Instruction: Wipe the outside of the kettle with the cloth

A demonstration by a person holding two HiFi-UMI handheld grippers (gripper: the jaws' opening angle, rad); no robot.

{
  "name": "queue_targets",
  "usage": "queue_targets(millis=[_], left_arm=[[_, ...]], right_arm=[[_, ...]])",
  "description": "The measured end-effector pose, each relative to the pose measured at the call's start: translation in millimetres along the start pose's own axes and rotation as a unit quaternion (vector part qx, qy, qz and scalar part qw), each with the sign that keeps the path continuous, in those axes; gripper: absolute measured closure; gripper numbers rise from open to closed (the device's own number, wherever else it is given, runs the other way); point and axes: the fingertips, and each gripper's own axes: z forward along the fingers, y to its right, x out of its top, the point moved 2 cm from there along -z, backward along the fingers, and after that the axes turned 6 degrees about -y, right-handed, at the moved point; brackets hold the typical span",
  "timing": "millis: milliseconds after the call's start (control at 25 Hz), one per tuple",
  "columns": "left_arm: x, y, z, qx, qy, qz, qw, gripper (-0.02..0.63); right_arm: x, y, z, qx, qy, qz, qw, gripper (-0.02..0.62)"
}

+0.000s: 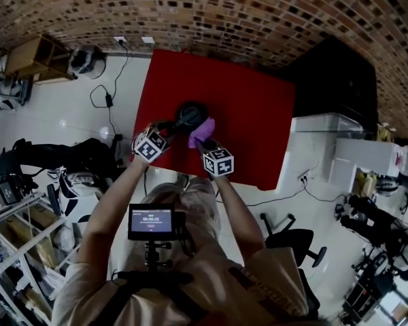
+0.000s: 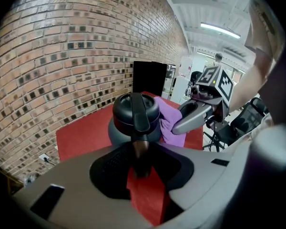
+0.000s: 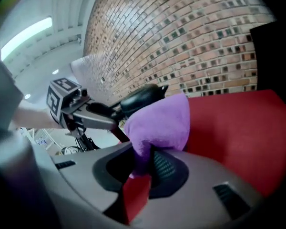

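Observation:
A dark kettle [image 1: 188, 117] stands on the red table [image 1: 251, 114]. In the left gripper view the kettle [image 2: 133, 120] fills the middle, its black handle [image 2: 139, 123] running toward me between the jaws. My left gripper [image 2: 142, 163] is shut on that handle; in the head view the left gripper [image 1: 164, 133] sits at the kettle's left. My right gripper [image 3: 142, 163] is shut on a purple cloth [image 3: 159, 125], which bunches up against the kettle's right side [image 3: 140, 98]. The head view shows the cloth [image 1: 202, 130] and the right gripper [image 1: 205, 143] just right of the kettle.
A brick wall [image 1: 211, 12] runs behind the table. A black cabinet [image 1: 340, 80] and white boxes [image 1: 326, 124] stand to the right. Cables [image 1: 109, 100] lie on the white floor at left, an office chair [image 1: 296, 240] at lower right.

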Motion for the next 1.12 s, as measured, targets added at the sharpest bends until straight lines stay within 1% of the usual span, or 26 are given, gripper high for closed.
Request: queue_targets(millis=[80, 200, 320, 400, 440, 520, 600, 680, 760, 840, 920, 1000, 1120], left_arm=[[-1, -2, -1, 0.003, 0.001, 0.0, 1.0, 0.489], [-3, -2, 0, 0.006, -0.003, 0.003, 1.0, 0.489], [-3, 1, 2, 0.006, -0.006, 0.005, 0.9999, 0.489], [-4, 0, 2, 0.006, -0.006, 0.005, 1.0, 0.489], [-4, 0, 1, 0.006, -0.005, 0.004, 1.0, 0.489], [-5, 0, 0, 0.006, -0.005, 0.002, 1.0, 0.489], [-5, 1, 0, 0.004, -0.003, 0.003, 1.0, 0.489], [-4, 0, 0, 0.005, -0.003, 0.009, 0.9999, 0.489], [-5, -2, 0, 0.011, -0.007, 0.015, 0.9998, 0.488], [-6, -3, 0, 0.017, -0.009, 0.015, 0.9997, 0.489], [-6, -3, 1, 0.019, -0.008, 0.012, 0.9997, 0.489], [-6, -3, 2, 0.019, -0.008, 0.012, 0.9997, 0.489], [-7, 1, 1, 0.014, -0.012, 0.012, 0.9998, 0.488]], right_arm=[[-24, 10, 16, -0.01, -0.036, 0.023, 0.999, 0.512], [-57, 29, 53, -0.018, -0.094, 0.059, 0.994, 0.512], [-85, 51, 91, -0.026, -0.164, 0.082, 0.983, 0.511], [-94, 56, 102, -0.014, -0.197, 0.101, 0.975, 0.509], [-95, 54, 102, -0.004, -0.203, 0.107, 0.973, 0.509], [-91, 42, 86, 0.014, -0.192, 0.103, 0.976, 0.509], [-78, 26, 54, 0.028, -0.151, 0.093, 0.984, 0.509], [-57, 3, 17, 0.038, -0.101, 0.07, 0.992, 0.511], [-42, -23, -8, 0.051, -0.071, 0.04, 0.995, 0.511], [-29, -45, -12, 0.065, -0.047, 0.031, 0.996, 0.511], [-14, -58, -2, 0.068, -0.04, 0.035, 0.996, 0.511], [-9, -50, 21, 0.049, -0.054, 0.045, 0.996, 0.511], [-27, -28, 55, 0.022, -0.09, 0.068, 0.993, 0.512]])
